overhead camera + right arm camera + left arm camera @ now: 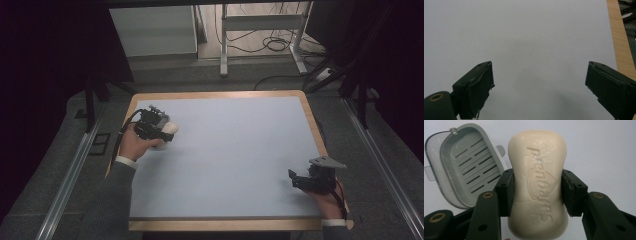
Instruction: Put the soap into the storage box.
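A cream bar of soap (537,182) with embossed lettering sits between the two black jaws of my left gripper (537,192), pinched at its narrow waist. From above, the soap (170,128) shows pale at the tip of the left gripper (167,131), near the table's far left. An open grey soap dish (465,165) with a slotted insert lies on the surface just left of the soap. My right gripper (539,87) stands open over bare pale surface, and it rests at the near right (295,178) of the table.
The pale blue mat (235,150) has a wooden border (315,130); that border (620,37) runs close along the right gripper's side. Dark floor, metal rails (70,175) and table legs with cables (265,40) lie beyond the table.
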The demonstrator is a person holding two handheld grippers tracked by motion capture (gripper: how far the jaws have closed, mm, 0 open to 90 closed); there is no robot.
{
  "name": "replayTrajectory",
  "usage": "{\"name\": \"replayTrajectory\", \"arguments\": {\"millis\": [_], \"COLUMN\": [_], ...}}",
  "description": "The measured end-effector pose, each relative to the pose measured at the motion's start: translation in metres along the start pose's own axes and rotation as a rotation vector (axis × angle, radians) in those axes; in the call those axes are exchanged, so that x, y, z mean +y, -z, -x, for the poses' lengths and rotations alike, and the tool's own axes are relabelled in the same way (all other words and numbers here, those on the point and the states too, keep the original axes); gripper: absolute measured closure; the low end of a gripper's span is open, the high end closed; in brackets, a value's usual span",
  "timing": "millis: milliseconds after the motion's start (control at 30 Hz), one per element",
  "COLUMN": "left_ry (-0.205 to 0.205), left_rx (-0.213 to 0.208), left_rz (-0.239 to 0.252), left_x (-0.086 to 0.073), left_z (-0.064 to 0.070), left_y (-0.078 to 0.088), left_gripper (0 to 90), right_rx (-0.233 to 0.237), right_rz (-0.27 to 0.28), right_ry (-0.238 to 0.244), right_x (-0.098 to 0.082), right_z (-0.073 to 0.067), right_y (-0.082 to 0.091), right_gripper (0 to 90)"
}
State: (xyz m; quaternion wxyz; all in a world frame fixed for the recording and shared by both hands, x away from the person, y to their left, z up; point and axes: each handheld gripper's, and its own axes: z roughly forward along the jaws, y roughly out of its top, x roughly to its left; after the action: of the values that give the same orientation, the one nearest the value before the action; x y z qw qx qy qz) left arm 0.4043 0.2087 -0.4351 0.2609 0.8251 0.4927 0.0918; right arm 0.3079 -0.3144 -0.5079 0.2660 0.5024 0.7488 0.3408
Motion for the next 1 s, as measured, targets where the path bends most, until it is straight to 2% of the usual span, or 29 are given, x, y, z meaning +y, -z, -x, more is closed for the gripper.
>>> {"name": "replayTrajectory", "arguments": {"millis": [433,700,1000], "left_ry": [0.062,0.081,0.112], "left_rx": [0.021,0.05,0.066], "left_rz": [-0.001,-0.001,-0.013], "left_x": [0.003,0.007,0.01], "left_z": [-0.018,-0.026,-0.037], "left_y": [-0.008,-0.007,-0.015], "left_gripper": [49.7,49.7,49.7], "right_rx": [-0.002,-0.004,-0.004], "right_rz": [-0.003,-0.004,-0.004], "right_ry": [0.001,0.002,0.001], "right_x": [0.0,-0.001,-0.001], "right_z": [0.0,0.0,0.002], "right_y": [-0.001,-0.001,-0.001], "right_gripper": [7.7,7.7,7.7]}}
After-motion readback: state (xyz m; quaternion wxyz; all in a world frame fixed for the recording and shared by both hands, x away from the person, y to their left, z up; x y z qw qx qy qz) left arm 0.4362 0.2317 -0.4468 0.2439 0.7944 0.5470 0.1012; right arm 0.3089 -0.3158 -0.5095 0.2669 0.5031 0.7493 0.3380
